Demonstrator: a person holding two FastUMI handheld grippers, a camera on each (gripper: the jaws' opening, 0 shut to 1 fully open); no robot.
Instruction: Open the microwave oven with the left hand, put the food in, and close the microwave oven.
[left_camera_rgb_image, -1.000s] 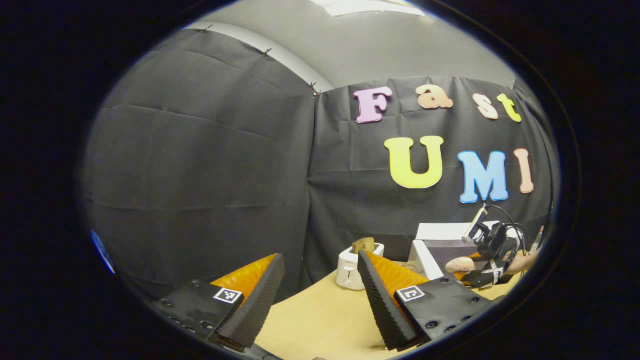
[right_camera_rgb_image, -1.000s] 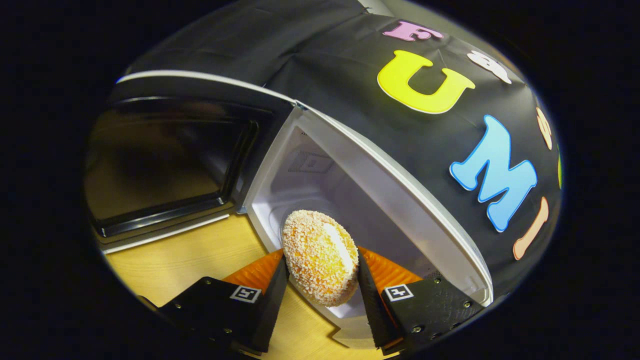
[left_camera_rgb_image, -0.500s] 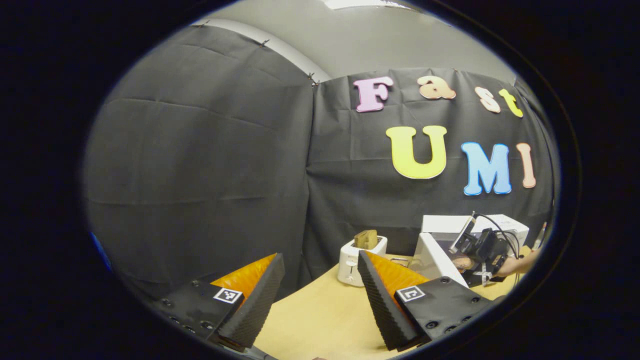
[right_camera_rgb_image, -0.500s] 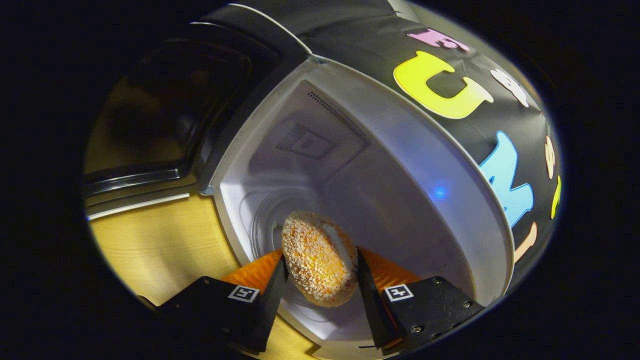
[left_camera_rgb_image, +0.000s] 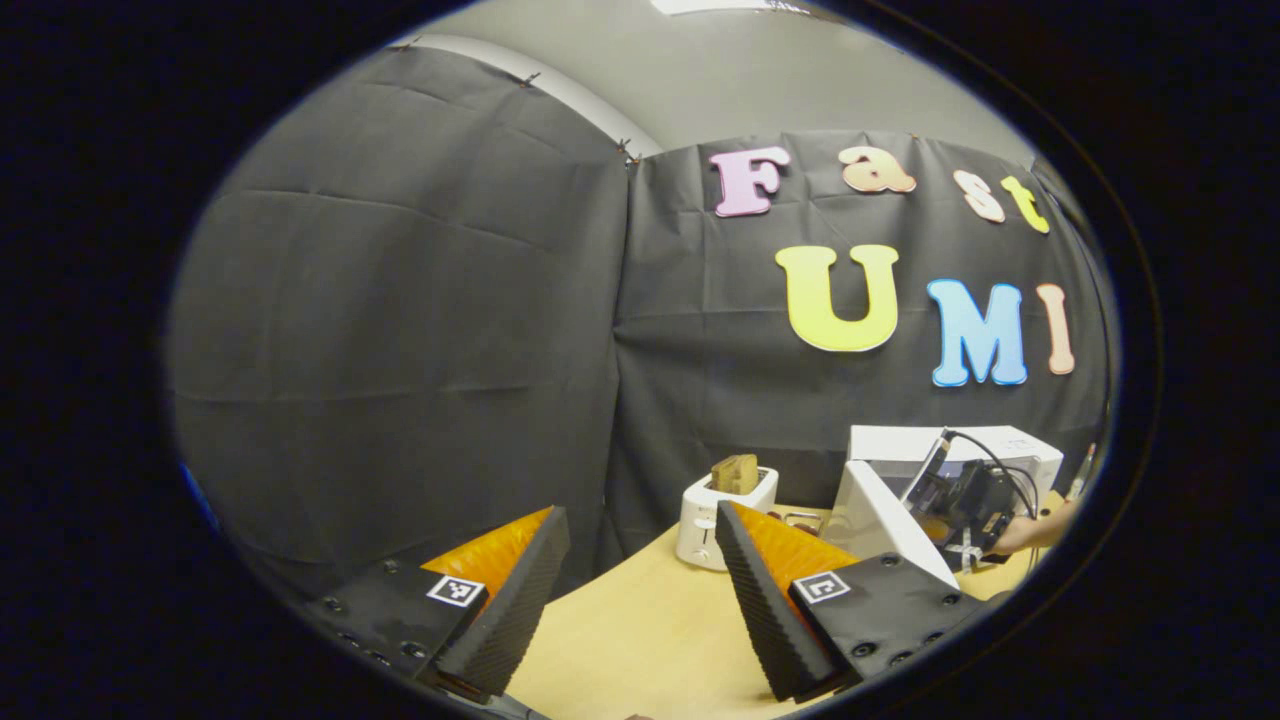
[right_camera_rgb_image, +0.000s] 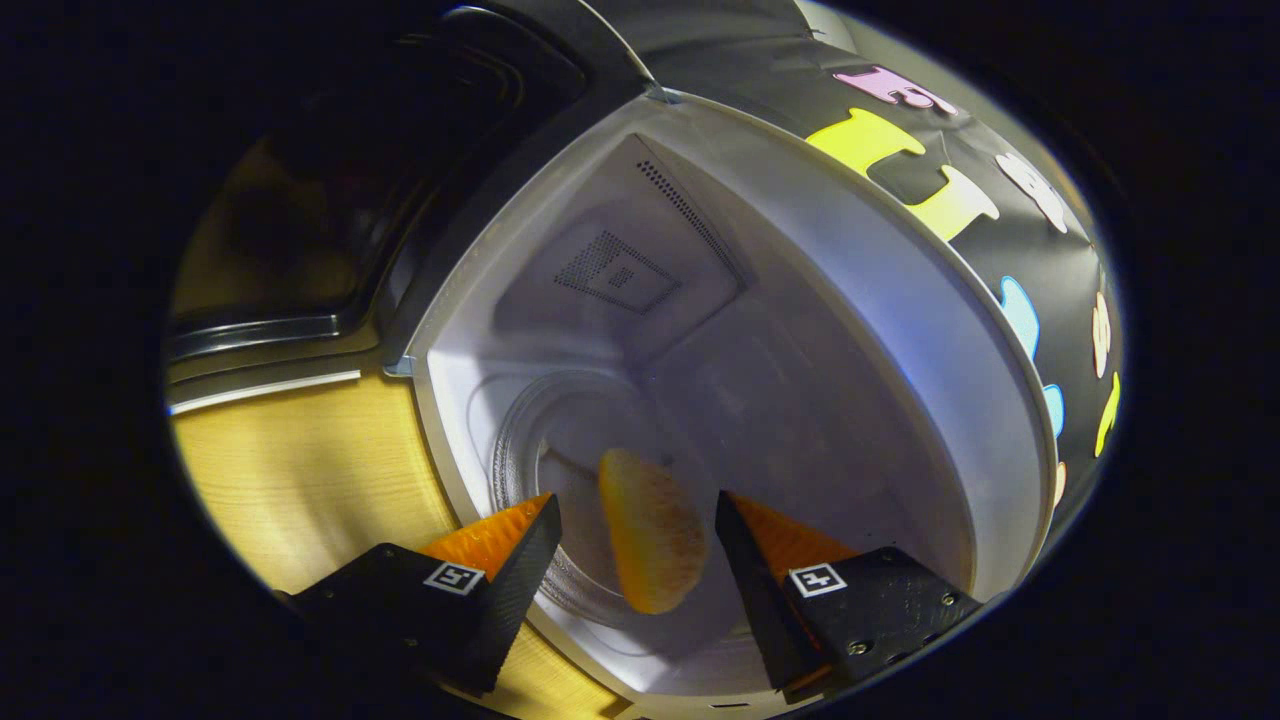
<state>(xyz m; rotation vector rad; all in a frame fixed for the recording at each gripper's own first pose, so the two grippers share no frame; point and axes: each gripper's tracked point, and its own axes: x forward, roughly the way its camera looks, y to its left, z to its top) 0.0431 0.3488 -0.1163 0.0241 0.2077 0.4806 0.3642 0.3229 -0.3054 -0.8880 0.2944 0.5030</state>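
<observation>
The white microwave (right_camera_rgb_image: 820, 300) stands with its dark-windowed door (right_camera_rgb_image: 330, 200) swung open to the left. My right gripper (right_camera_rgb_image: 635, 505) reaches into the cavity, open. The round crumbed food (right_camera_rgb_image: 650, 530) sits blurred in the gap between its fingers, free of both, over the glass turntable (right_camera_rgb_image: 560, 420). In the left gripper view, my left gripper (left_camera_rgb_image: 640, 512) is open and empty above the table, well left of the microwave (left_camera_rgb_image: 950, 445). The right gripper (left_camera_rgb_image: 965, 500) and the hand (left_camera_rgb_image: 1030, 530) holding it show at the microwave's mouth.
A white toaster (left_camera_rgb_image: 715, 510) with a slice of bread (left_camera_rgb_image: 735, 472) in it stands on the wooden table (left_camera_rgb_image: 640, 630), left of the open microwave door (left_camera_rgb_image: 885, 520). Black cloth walls close the booth behind.
My right gripper has pushed deeper into the microwave and opened, letting go of the food, which now looks blurred between the fingers. The left gripper has barely moved.
</observation>
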